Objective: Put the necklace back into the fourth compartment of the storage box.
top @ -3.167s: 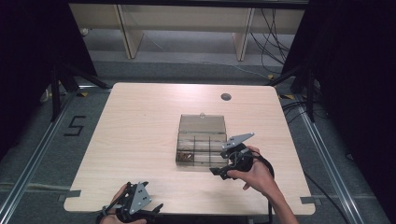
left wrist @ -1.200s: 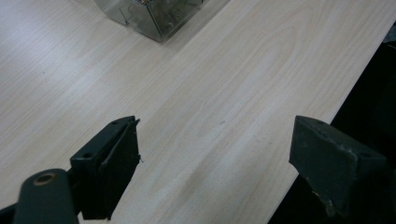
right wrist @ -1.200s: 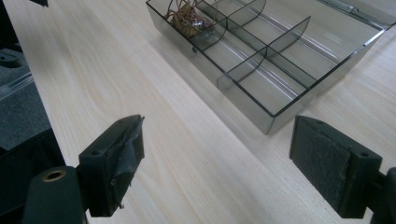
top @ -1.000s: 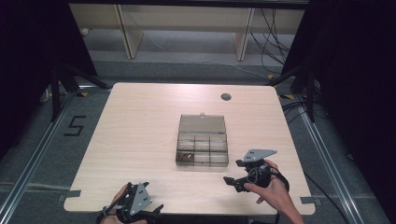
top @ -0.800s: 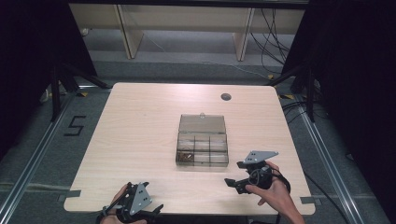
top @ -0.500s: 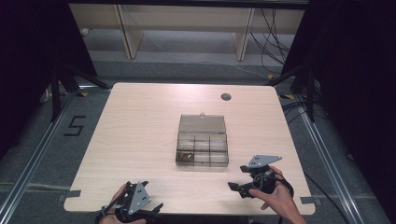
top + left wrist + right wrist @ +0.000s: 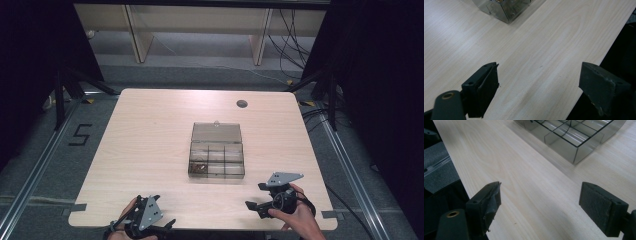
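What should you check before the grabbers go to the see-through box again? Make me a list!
1. Left gripper jaws apart and holding nothing: ok, seen in the left gripper view.
2. Right gripper jaws apart and holding nothing: ok, seen in the right gripper view.
3. Compartment box lid open: ok, the lid lies folded back on the far side.
4. Box sitting flat on the table: ok.
5. What lies in the box: cannot tell; small brownish bits sit in the near left compartment, too tiny to name.
6. Bare table between each gripper and the box: ok.
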The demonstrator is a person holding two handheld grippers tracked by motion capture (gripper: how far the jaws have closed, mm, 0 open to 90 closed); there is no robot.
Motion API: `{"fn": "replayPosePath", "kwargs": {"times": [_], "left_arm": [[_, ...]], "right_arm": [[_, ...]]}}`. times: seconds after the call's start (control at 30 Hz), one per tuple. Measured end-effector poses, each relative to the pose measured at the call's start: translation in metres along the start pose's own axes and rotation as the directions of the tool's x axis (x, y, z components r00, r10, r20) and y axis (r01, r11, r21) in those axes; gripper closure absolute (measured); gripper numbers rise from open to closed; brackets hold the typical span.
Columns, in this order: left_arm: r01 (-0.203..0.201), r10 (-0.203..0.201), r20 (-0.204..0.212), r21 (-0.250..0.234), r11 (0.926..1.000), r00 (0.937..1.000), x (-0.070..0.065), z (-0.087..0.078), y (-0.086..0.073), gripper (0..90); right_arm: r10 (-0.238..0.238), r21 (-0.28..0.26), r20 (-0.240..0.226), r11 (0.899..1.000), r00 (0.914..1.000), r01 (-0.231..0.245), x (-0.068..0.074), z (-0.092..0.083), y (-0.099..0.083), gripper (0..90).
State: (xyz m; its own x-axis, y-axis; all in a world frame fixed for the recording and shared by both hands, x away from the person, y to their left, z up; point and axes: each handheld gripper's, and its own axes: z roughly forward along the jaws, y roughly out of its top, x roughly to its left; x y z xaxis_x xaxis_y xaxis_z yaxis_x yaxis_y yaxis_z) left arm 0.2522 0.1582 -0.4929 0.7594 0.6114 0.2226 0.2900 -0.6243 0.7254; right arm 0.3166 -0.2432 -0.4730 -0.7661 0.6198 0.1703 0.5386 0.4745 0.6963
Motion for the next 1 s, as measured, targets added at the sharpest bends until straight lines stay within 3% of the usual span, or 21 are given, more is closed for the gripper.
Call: {"fn": "replayPosePath", "kwargs": {"times": [0.33, 0.37, 0.53, 0.73, 0.93, 0.97, 1.0], "left_arm": [[-0.002, 0.002, -0.008, 0.004, 1.0000, 1.0000, 0.001, -0.001, -0.001, 15.5], [-0.002, 0.002, -0.007, 0.002, 1.0000, 1.0000, 0.001, -0.001, -0.001, 15.5], [-0.002, 0.002, -0.008, 0.003, 1.0000, 1.0000, 0.001, 0.000, -0.001, 15.5], [-0.003, 0.003, -0.009, 0.006, 1.0000, 1.0000, 0.002, 0.000, -0.001, 15.4], [-0.007, 0.007, -0.007, 0.008, 0.9999, 1.0000, 0.001, 0.000, -0.001, 15.5], [-0.008, 0.008, -0.007, 0.010, 0.9999, 0.9999, 0.001, 0.000, -0.001, 15.5], [-0.006, 0.007, -0.006, 0.008, 0.9999, 1.0000, 0.001, 0.000, -0.001, 15.5]], "right_arm": [[-0.015, -0.005, -0.005, 1.000, 0.9999, 0.015, -0.001, -0.003, -0.004, 18.7], [0.013, -0.003, 0.018, 1.000, 0.9997, -0.013, 0.000, -0.006, -0.006, 18.7], [0.006, -0.012, 0.023, 1.000, 0.9997, -0.005, -0.002, -0.008, -0.011, 18.9], [0.030, -0.032, 0.032, 0.999, 0.9990, -0.029, 0.000, -0.009, -0.016, 19.3], [0.010, -0.039, 0.036, 0.999, 0.9993, -0.008, 0.000, -0.009, -0.019, 19.3], [0.070, -0.030, 0.031, 0.997, 0.9971, -0.069, 0.003, -0.011, -0.021, 19.3], [0.036, -0.037, 0.040, 0.999, 0.9986, -0.034, 0.000, -0.011, -0.022, 19.3]]}}
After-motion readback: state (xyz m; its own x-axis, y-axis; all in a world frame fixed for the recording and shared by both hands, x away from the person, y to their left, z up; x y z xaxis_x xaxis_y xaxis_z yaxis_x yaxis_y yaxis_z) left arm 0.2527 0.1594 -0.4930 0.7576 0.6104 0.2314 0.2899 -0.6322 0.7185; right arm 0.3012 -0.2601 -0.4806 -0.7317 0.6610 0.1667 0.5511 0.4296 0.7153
